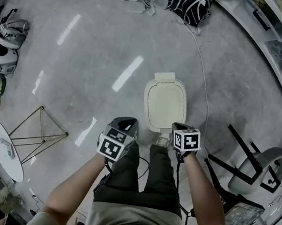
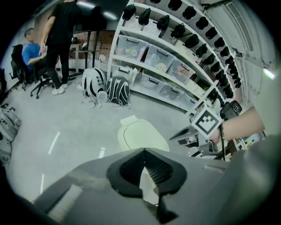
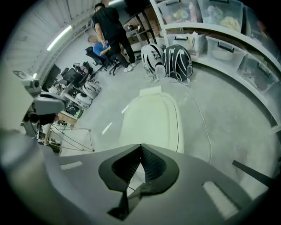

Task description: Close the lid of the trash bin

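My left gripper has its black ribbed pads pressed together at the tips with nothing between them. The right gripper is clenched the same way, also empty. From the head view I see both held side by side above my legs. Just beyond their tips stands the pale cream oval plastic trash bin on the grey concrete floor, its lid lying flat on top. A thin white cable runs past the bin's right side toward black-and-white striped bags farther off.
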### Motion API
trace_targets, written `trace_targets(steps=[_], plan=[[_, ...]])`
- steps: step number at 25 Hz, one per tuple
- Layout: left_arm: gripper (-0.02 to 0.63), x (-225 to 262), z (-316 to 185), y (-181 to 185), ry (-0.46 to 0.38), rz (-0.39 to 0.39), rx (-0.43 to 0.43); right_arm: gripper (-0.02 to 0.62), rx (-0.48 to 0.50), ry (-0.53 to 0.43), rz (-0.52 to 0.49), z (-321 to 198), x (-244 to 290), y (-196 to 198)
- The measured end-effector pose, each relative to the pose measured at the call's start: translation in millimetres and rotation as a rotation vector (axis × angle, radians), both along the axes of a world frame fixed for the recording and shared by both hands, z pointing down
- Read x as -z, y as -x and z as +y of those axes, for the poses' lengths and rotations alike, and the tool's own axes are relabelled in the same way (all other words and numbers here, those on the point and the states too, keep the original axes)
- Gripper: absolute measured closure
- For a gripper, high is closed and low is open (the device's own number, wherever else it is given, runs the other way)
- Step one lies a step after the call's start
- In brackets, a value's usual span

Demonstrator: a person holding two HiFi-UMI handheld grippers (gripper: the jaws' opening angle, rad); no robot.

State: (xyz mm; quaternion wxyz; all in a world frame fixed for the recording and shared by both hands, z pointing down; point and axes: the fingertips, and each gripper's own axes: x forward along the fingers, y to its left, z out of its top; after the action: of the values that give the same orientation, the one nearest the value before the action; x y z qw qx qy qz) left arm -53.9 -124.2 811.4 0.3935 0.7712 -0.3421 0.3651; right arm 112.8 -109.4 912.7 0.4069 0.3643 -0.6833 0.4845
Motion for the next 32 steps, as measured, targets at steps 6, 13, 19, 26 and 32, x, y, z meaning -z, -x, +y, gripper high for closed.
trace_targets(steps=[6, 13, 19, 26, 32], plan=[[0.603, 90.2, -26.7, 8.5, -0.109, 0.017, 0.034, 0.592, -0.026, -0.202, -0.129, -39.0, 142.0, 22.7], [0.603, 224.5, -49.7, 5.7, -0.268, 0.041, 0.022, 0.592, -0.038, -0.428, -0.236, -62.4, 306.8, 28.3], [0.603, 328.9, -61.9, 0.4, -0.439, 0.082, 0.011, 0.592, 0.007, -0.628, -0.299, -69.5, 428.9, 40.3], [0.603, 438.7, -55.0, -6.3, -0.609, 0.142, 0.009, 0.592, 0.069, -0.841, -0.360, -56.6, 559.4, 53.0], [0.603, 512.1, -38.4, -1.9, -0.770, 0.149, -0.018, 0.592, 0.066, -1.033, -0.387, -38.9, 646.6, 50.3]])
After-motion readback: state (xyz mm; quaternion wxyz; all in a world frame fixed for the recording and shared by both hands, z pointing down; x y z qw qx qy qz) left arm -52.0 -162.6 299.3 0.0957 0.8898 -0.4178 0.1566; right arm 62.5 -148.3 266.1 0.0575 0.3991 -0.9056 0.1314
